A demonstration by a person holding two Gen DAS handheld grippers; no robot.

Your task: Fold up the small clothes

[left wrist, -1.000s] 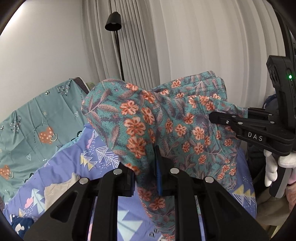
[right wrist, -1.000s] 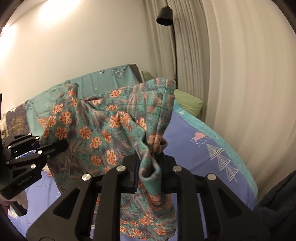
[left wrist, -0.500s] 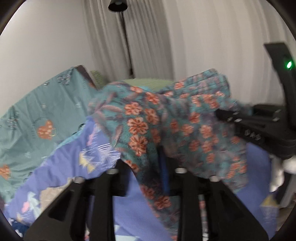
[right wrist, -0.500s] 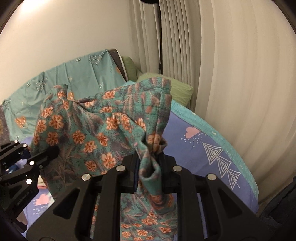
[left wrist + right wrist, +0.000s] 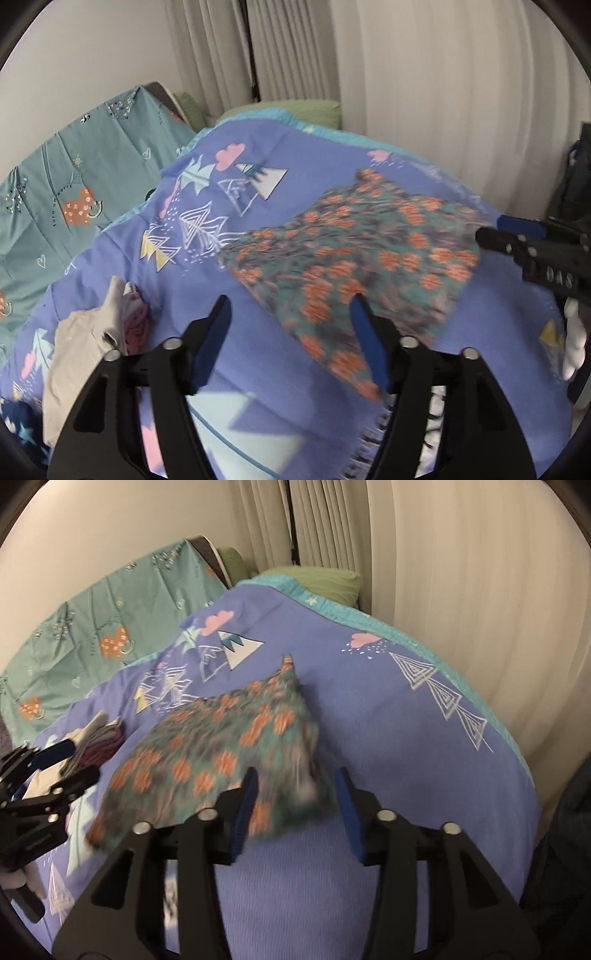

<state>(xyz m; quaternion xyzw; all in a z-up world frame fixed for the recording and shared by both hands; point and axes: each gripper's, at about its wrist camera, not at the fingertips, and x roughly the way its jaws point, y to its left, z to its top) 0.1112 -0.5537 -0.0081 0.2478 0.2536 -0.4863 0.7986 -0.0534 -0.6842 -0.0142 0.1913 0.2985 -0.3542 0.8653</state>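
Floral garment [image 5: 354, 258] drops onto the bedspread [image 5: 280, 354], long axis running left-right; left gripper [image 5: 291, 343] and right gripper [image 5: 295, 808], jaws just opened, grip nothing, its right end nearest the right gripper.

The right gripper [image 5: 517, 236], seen at the right edge of the left wrist view, carries pale raised letters on its black side reading "DAS", somewhat blurred. On the teal sheet [image 5: 74, 177] at the far left, a small curved line of print beside an orange motif appears to read "turn on worry"; the letters are tiny and uncertain. Near the lower edge of the purple bedcover [image 5: 258, 350], dark lettering shows but is too blurred to read.
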